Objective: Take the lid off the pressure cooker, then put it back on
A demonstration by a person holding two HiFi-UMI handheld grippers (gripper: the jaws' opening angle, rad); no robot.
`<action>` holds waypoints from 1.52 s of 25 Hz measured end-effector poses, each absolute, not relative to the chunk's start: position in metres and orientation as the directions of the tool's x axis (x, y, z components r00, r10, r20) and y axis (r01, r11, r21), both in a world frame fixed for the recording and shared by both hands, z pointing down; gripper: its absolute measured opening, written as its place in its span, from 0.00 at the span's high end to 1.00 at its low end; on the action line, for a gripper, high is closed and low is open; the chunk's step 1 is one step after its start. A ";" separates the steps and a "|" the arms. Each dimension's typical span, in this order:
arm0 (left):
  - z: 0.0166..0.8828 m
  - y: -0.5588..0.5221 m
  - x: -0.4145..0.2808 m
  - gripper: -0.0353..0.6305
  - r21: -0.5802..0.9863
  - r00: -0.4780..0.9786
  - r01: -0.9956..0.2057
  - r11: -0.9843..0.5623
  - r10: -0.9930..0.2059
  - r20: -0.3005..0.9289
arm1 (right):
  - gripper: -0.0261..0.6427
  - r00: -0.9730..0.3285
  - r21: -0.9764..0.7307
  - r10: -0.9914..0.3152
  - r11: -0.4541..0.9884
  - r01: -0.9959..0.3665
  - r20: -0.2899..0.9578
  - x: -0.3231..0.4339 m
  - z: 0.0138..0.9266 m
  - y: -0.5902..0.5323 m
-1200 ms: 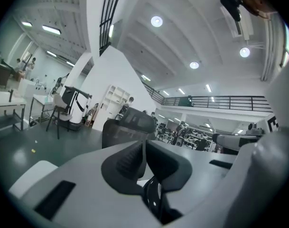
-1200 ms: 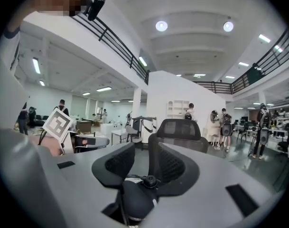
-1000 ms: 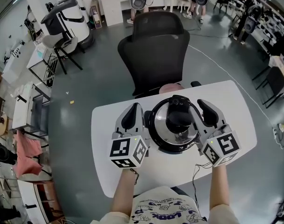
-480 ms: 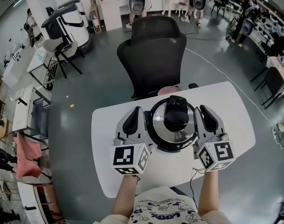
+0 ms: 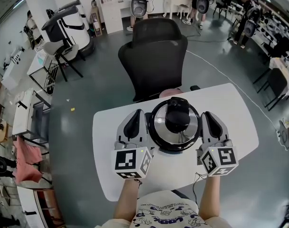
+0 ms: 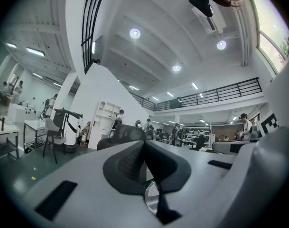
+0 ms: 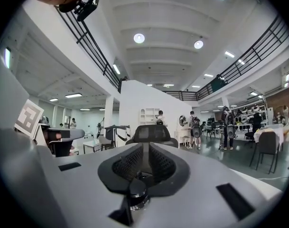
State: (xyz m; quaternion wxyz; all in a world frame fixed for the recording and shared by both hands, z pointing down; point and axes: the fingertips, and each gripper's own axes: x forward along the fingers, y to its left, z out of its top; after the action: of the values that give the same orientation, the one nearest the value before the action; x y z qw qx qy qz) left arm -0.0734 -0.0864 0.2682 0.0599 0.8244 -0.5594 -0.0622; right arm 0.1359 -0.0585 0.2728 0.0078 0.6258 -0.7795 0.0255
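Lid (image 5: 159, 127): seated on the cooker, not yet taken off; judged, the task is at its start.
Cooker (image 5: 174, 146): stands on the white tabletop (image 5: 232, 110), about midway across, just ahead of the person.
Handle (image 5: 177, 118): black, at the lid's centre; its long axis appears to run away from the person.
Left tool (image 5: 133, 120): just beside the cooker's left flank, pointing level and away from the person. Jaws together, no part of the cooker between them.
Right tool (image 5: 209, 122): just beside the right flank, pointing the same way. Its jaws have just been closing and stand almost together, with a thin slit left and no part of the cooker between them.
Contact: cannot tell whether either tool touches the rim.
Governing relation: the cooker lies between the two tools, to the right of the left one and to the left of the right one. Both point past it, not at it. The handle is about equally near each.
Next move, judged: a tool has to turn inward and open to reach the handle, or the pair must press in from both flanks.
Risk, judged: closed jaws give no hold on the polished lid, so it may slip.
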 end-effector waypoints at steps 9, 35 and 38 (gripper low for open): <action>0.267 -0.084 -0.064 0.93 0.163 0.381 -0.910 -0.382 -0.924 -0.038 | 0.94 -0.179 -0.023 -0.983 0.178 -0.984 0.035 0.144 0.271 -0.052; 0.269 -0.081 -0.057 0.93 0.172 0.394 -0.903 -0.395 -0.918 -0.037 | 0.94 -0.160 -0.042 -0.986 0.158 -0.987 0.043 0.150 0.275 -0.046; 0.265 -0.080 -0.055 0.93 0.171 0.397 -0.902 -0.397 -0.917 -0.037 | 0.94 -0.159 -0.041 -0.986 0.157 -0.987 0.047 0.152 0.272 -0.046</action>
State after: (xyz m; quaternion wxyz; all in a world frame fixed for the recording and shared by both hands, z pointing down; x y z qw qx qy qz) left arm -0.0549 -0.0804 0.2654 0.0615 0.8335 -0.5455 -0.0627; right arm 0.1516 -0.0462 0.2716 0.0045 0.6485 -0.7606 0.0310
